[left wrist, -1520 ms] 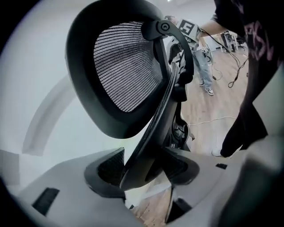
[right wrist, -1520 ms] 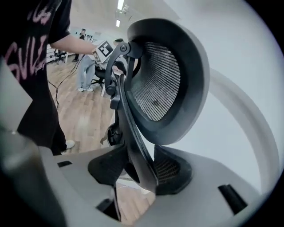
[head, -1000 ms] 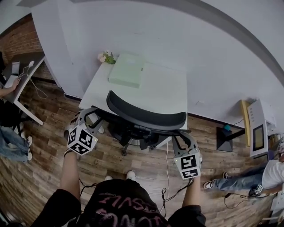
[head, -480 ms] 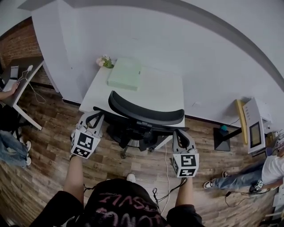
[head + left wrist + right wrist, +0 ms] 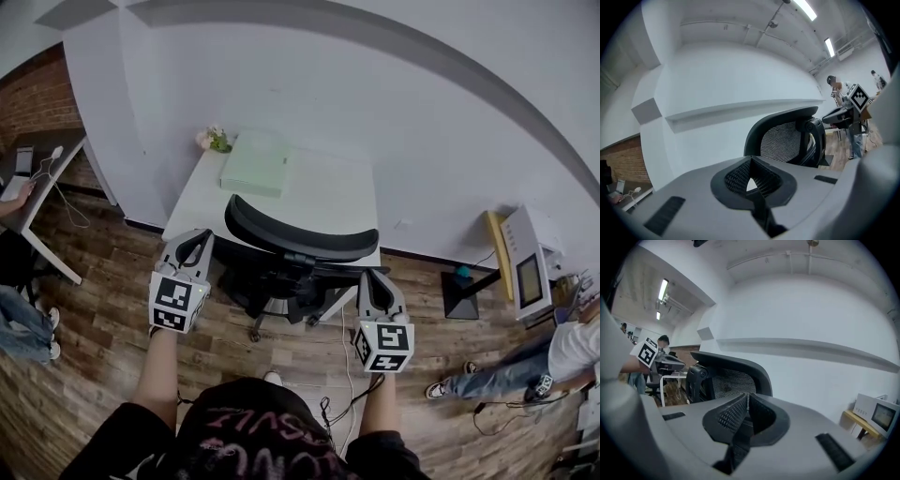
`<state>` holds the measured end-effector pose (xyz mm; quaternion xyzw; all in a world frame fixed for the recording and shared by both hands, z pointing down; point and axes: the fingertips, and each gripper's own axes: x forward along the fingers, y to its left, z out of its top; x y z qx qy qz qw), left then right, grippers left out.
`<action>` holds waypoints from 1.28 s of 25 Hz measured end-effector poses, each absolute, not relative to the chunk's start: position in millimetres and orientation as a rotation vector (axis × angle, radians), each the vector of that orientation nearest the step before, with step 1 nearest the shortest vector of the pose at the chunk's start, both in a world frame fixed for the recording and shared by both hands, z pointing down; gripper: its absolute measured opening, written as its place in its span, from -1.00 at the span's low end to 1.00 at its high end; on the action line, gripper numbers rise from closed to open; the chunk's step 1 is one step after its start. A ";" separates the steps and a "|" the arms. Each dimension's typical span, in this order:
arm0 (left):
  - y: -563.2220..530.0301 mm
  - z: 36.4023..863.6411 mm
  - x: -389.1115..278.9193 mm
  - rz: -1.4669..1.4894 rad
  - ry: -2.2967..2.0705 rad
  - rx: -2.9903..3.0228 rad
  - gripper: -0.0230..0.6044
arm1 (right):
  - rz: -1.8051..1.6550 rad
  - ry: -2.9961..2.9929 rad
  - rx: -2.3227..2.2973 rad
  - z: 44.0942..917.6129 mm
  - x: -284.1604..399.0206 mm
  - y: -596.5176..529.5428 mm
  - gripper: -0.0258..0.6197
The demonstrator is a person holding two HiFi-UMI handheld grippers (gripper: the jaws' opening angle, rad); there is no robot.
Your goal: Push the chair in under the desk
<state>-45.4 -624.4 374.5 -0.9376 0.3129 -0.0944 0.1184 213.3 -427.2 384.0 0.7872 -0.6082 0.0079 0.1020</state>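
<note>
The black mesh-backed chair (image 5: 300,239) stands with its seat under the white desk (image 5: 328,202), its backrest at the desk's near edge. My left gripper (image 5: 194,244) hovers beside the chair's left side, apart from it; its jaws have just been closing and are shut with nothing between them. My right gripper (image 5: 372,279) hovers at the chair's right side, also shut and empty. In the left gripper view the shut gripper (image 5: 752,180) points past the chair back (image 5: 787,140). In the right gripper view the shut gripper (image 5: 746,408) faces the chair back (image 5: 736,373).
A pale green box (image 5: 255,161) and a small flower pot (image 5: 214,141) sit on the desk. Another desk (image 5: 42,173) is at the far left. A white machine (image 5: 525,272) and a black stand (image 5: 464,291) are at the right. Cables (image 5: 347,370) lie on the wooden floor.
Both grippers have risen beside the chair and rolled upright. Their jaws, open one second ago, are now shut on nothing. The chair stays under the desk.
</note>
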 end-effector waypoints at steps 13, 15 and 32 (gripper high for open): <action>-615.9 345.3 -50.3 -0.113 0.977 -2.754 -0.88 | -0.052 -1.775 2.363 371.9 202.9 -428.4 -0.84; -617.8 339.6 -52.0 -0.080 0.998 -2.760 -0.88 | -0.051 -1.774 2.378 370.2 205.3 -426.3 -0.84; -625.6 349.1 -52.5 -0.124 1.015 -2.756 -0.88 | -0.061 -1.741 2.370 371.4 206.4 -426.4 -0.84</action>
